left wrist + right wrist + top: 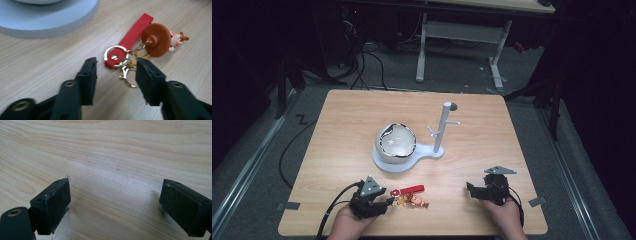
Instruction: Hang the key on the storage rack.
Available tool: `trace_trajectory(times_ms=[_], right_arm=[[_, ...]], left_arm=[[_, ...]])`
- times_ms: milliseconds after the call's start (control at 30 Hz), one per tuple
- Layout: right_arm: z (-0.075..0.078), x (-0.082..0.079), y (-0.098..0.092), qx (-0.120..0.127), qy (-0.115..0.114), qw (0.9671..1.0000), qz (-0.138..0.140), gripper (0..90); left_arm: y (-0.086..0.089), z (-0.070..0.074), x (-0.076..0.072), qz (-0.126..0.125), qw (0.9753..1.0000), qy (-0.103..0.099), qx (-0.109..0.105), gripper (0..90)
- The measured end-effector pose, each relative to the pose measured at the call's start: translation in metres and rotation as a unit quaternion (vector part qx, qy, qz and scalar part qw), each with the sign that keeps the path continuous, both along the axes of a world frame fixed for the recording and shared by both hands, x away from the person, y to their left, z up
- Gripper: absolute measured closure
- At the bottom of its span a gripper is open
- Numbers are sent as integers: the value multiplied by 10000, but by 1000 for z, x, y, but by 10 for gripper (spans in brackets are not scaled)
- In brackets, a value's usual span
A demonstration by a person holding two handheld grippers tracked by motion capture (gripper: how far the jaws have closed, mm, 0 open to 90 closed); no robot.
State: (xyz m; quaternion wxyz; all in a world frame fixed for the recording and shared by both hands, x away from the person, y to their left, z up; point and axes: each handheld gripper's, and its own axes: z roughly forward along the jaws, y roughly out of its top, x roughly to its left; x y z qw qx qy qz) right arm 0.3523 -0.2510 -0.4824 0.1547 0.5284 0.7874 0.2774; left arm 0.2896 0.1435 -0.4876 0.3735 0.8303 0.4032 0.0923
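Our left gripper (388, 202) sits low at the lower left of the high view, its jaws parted and pointing toward the middle of the frame, with nothing between them. The left hand (346, 221) comes up from the bottom edge, wrapped around the gripper's rear, a black cable looping off to the left. In the left gripper view (116, 71) we see the two black jaws rising from the bottom with a moderate gap — the gold clasp (127, 76) of the keychain lies in that gap, just ahead of the tips and close beside the right-hand jaw, though we cannot tell if it touches it.

The keychain (409, 196) lies flat on the table just beyond the left gripper's tips. Its red strap (132, 37) runs up toward the upper right of the left gripper view, a silver ring (115, 56) sits at its near end, and a small figure with a round brown hat (157, 40) lies at the right.

Our right gripper (470, 189) rests at the lower right of the high view, held by the right hand (506, 212), jaws aimed left. In the right gripper view (115, 202) the jaws stand wide apart over bare wood — empty.

Farther up, at the centre of the wooden table (352, 120), stands a white stand (439, 131) with a pale round bowl (396, 142) on its base.
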Motion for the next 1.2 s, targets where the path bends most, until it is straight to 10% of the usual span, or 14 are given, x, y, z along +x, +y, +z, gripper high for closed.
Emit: trace_trajectory(times_ms=[100,300,667,733,900,1033,1133,1200], right_arm=[[0,0,0,-4,2,10000,15,101],[0,-1,-1,3,11,10000,11,102],[1,-1,-1,11,9,10000,5,102],[0,0,-1,2,2,10000,19,103],[0,0,0,2,-16,10000,23,104],[0,0,0,12,2,10000,2,107],[0,0,-1,24,10,10000,-18,109],[0,0,-1,25,9,10000,-16,110]], left_arm=[[-17,-5,-5,16,9990,-146,415,359],[-7,-4,-6,120,9992,-184,333,673],[2,-1,-3,-11,9998,19,206,689],[6,3,-2,98,9999,-65,82,859],[16,5,1,309,9995,-36,-2,892],[22,5,3,391,9992,47,-110,853],[14,-5,-1,464,9964,464,-527,594],[12,-6,-2,439,9972,339,-503,519]])
